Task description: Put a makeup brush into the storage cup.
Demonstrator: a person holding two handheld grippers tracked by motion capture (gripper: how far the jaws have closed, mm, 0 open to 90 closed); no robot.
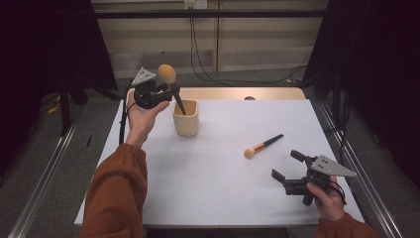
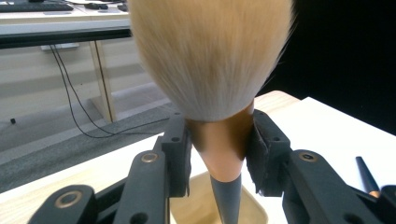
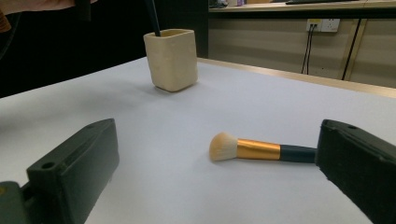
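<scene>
**Large brush going handle-first into the cup**

The jaws of the left gripper [image 1: 166, 91] are closed on the copper ferrule of the large powder brush [image 1: 167, 74], pads pressing either side just below the bristles; the jaws of the right gripper [image 1: 289, 166] stand wide with nothing between them, resting low near the worktop's [image 1: 223, 183] right front. On that white worktop the cream cup [image 1: 186, 118] stands upright toward the back left, and the brush's dark handle tip is already inside its mouth, tilted. Whether the tip touches the cup's floor I cannot tell; the wall hides it. To finish well, lower the handle until it bottoms out, keep it clear of the rim, then open gently so the cup does not tip. The small brush [image 1: 262, 146] lies flat between cup and right gripper, waiting.
</scene>
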